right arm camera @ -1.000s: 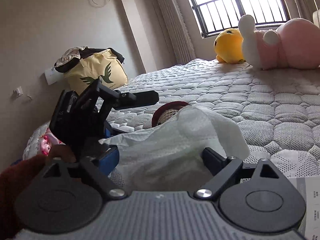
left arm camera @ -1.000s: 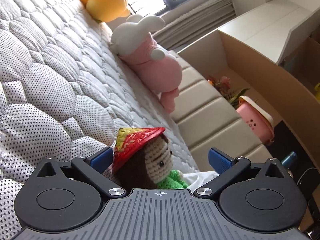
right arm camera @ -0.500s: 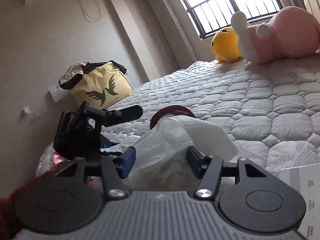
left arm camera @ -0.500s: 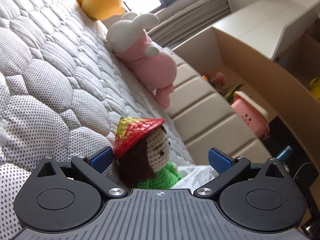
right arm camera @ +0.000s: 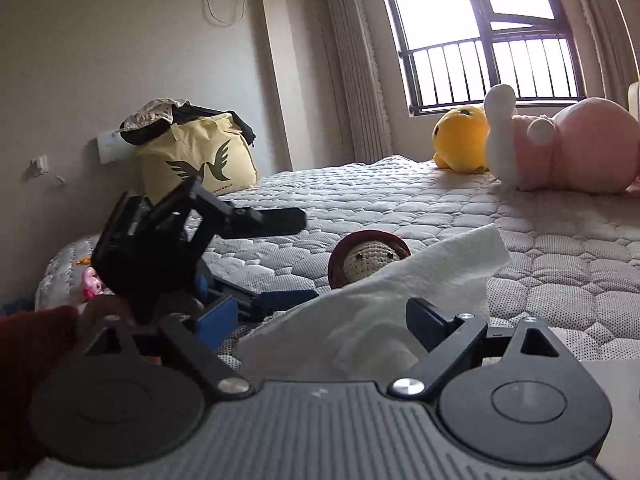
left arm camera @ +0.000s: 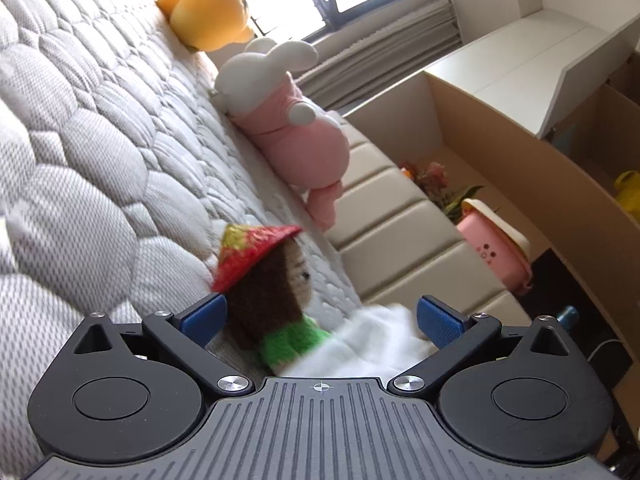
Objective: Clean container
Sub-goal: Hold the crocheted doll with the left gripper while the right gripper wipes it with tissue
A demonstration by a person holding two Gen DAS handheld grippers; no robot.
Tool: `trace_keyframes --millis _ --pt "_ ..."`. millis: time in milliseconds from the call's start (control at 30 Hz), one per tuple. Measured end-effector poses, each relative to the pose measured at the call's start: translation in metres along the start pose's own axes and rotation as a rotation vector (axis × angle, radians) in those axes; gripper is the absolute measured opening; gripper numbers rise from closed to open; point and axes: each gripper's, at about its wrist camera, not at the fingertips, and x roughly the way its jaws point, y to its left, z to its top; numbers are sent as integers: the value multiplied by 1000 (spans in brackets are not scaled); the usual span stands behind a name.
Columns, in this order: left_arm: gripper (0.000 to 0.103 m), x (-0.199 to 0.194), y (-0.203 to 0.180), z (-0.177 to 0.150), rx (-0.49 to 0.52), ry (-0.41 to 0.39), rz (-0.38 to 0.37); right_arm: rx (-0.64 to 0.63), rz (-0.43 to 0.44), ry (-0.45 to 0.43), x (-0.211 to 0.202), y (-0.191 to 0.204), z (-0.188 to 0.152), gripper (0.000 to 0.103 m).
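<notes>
Right now your left gripper point(left arm camera: 318, 316) has its ribbed blue pads point(left arm camera: 438, 320) spread wide apart, clamped on nothing, with the crocheted doll point(left arm camera: 266, 292) between them. The doll is knobbly yarn: a conical red hat with a yellow tip, dark brown hair, a beige face and a green body, and it sits on the bed point(left arm camera: 80, 168), whose grey quilt is stitched in puffy hexagons with a dotted weave. Just beside the doll, toward the right pad, lies a soft, crumpled white tissue point(left arm camera: 372, 344), blurred in the left wrist view. Your right gripper point(right arm camera: 316, 320) has that tissue point(right arm camera: 400, 292) bunched between its fingers, but the paper hides the contact, so you cannot tell whether the jaws pinch it or only stand around it. Beyond the doll, against the padded beige headboard point(left arm camera: 400, 216), lean a pink plush with a white rabbit head point(left arm camera: 292, 124) and a round yellow plush point(left arm camera: 208, 16). Past the headboard, a pink bucket-shaped container point(left arm camera: 494, 252) with a cream rim and a small printed face sits by the wooden shelving point(left arm camera: 520, 92); what it holds is not visible. Left of the doll in the right wrist view, a pale yellow cloth bag point(right arm camera: 200, 156) printed with a dark green bird stands on the bed, stuffed with dark and patterned fabric; no writing is legible.
</notes>
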Motion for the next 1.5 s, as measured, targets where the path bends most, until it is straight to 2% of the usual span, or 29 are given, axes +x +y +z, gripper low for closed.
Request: trace_keyframes --millis 200,433,467,567,633,767,1500 --pt "103 -10 3 -7 -64 -49 -37 47 -43 -1 0 -8 0 102" --pt "103 -7 1 -8 -41 -49 -12 125 -77 20 4 -22 -2 102" --pt "103 -7 0 -8 -36 -47 -8 137 -72 33 6 -24 -3 102" --pt "103 -5 -1 -8 -26 -46 0 171 -44 48 8 -31 -4 91" --pt "103 -5 -1 -9 -25 -48 1 187 -40 41 8 -33 -4 93" --pt "103 -5 -1 -9 -19 -49 6 171 -51 58 10 -30 -4 102" --pt "103 -1 -5 -8 7 -36 25 158 -64 75 13 -25 -3 103"
